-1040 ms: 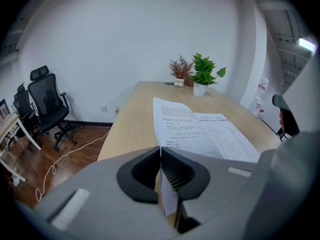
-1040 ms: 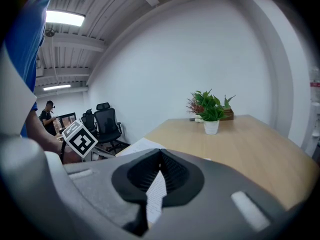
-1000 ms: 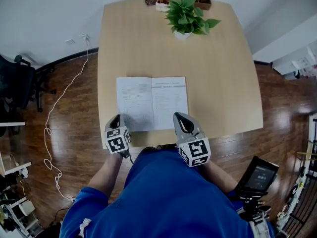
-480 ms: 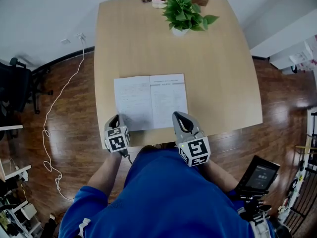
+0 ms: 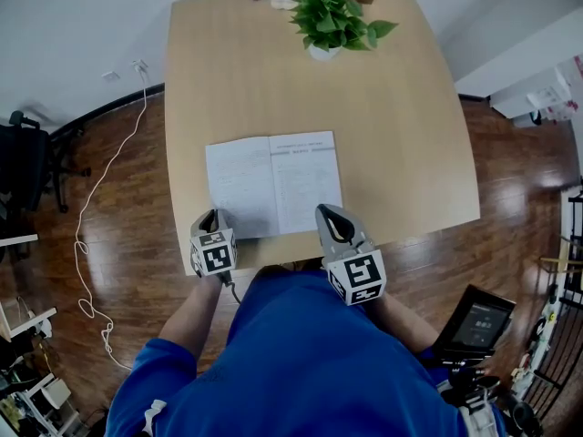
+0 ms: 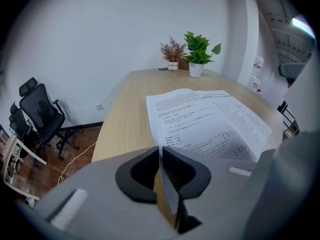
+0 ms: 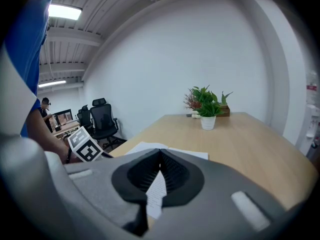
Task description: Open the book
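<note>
**Head view.** The book (image 5: 273, 182) lay open and flat on the counter (image 5: 273, 62), close to the near edge, with both pages facing up. By this layout, the opening step appeared complete. The left gripper (image 5: 211, 217) sat at the lower left corner of the left page. The right gripper (image 5: 330, 213) sat at the lower right corner of the right page. Whether either tip touched the paper could not be determined. This flanking position probably served to keep the pages from springing back. A potted plant (image 5: 332, 12) stood at the far edge, well apart from the book.

**Left gripper view.** The jaws were opening, with a thin slit between them. Only bare counter showed through the slit, so the gripper was released and held nothing. The left page lay just beyond the tips.

**Right gripper view.** The jaw tips met, so the gripper was clenched on nothing. The page showed behind the hollow below the tips.

**Markings.** Both pages carried printed lines, too small to read. No brand or label was legible.
</note>
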The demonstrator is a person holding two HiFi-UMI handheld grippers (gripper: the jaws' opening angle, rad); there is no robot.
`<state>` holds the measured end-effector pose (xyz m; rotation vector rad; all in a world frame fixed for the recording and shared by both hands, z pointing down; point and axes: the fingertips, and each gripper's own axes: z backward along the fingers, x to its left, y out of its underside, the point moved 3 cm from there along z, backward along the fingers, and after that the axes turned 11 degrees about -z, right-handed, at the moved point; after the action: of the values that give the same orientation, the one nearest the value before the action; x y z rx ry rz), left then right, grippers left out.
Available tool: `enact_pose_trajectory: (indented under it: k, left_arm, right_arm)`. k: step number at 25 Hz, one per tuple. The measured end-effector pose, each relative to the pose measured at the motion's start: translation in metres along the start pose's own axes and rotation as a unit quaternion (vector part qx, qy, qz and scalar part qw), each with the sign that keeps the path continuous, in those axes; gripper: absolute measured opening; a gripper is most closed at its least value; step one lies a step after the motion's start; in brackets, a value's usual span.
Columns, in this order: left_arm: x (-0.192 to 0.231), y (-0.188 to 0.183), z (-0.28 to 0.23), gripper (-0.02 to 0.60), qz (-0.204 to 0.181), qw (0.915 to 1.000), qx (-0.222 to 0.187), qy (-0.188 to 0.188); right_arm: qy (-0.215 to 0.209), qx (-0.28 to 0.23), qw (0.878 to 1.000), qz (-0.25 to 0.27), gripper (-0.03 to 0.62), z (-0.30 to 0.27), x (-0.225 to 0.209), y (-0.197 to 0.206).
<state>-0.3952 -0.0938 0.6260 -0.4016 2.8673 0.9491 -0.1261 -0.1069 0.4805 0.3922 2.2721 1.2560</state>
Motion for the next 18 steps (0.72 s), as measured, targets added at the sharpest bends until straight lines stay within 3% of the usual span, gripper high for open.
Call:
enact_pose_trajectory:
  k: [6,18]
  left_arm:
    - [-0.0009,0.0030,-0.0017,0.035,-0.007,0.9996,0.027,0.001]
    - [-0.0019,0.0046,-0.0040,0.046,-0.034,0.9986,0.040,-0.004]
  right_arm:
    - [0.004,0.002,1.000,-0.001,0.003,-0.0009,-0.0009,-0.0006]
    - [0.004,0.000,1.000,-0.004,0.003,-0.0016,-0.0006,-0.0014]
